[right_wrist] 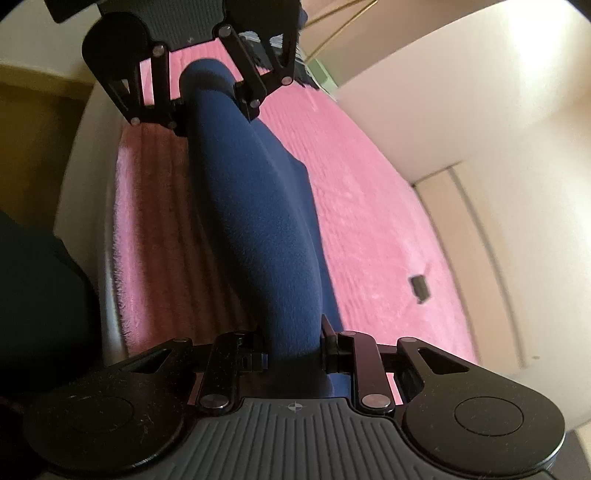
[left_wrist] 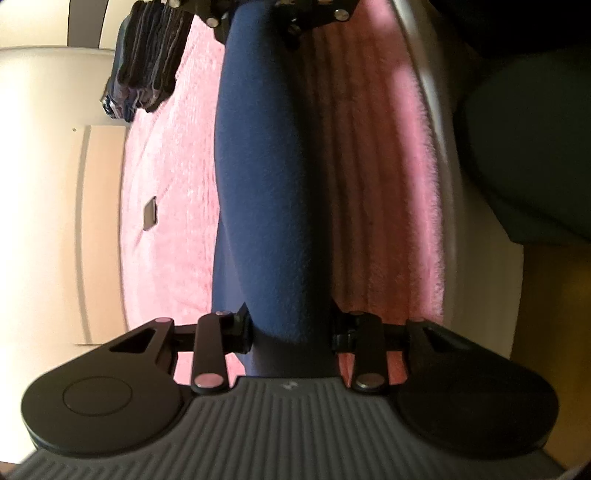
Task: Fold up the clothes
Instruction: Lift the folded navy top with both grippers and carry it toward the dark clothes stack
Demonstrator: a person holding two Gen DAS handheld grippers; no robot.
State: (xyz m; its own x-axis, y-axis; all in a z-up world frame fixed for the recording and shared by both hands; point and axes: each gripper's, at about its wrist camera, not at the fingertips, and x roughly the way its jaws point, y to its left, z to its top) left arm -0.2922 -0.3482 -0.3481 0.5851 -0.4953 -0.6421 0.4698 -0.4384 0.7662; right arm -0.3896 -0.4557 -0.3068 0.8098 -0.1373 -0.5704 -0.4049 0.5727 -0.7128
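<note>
A dark blue fleece garment (left_wrist: pixel 266 177) is stretched taut between my two grippers above a pink fluffy blanket (left_wrist: pixel 170 221). My left gripper (left_wrist: pixel 291 332) is shut on one end of it. The right gripper shows at the top of the left wrist view (left_wrist: pixel 258 22), gripping the far end. In the right wrist view my right gripper (right_wrist: pixel 293 354) is shut on the garment (right_wrist: pixel 258 221), and the left gripper (right_wrist: pixel 210 99) clamps the far end. Both views look along the fabric.
A stack of folded dark clothes (left_wrist: pixel 144 62) lies on the blanket's far part. A small dark rectangular object (left_wrist: pixel 149 213) lies on the blanket, also in the right wrist view (right_wrist: pixel 420 286). Cream cabinets (left_wrist: pixel 48 184) stand beyond. A dark cushion (left_wrist: pixel 532 147) sits beside the bed edge.
</note>
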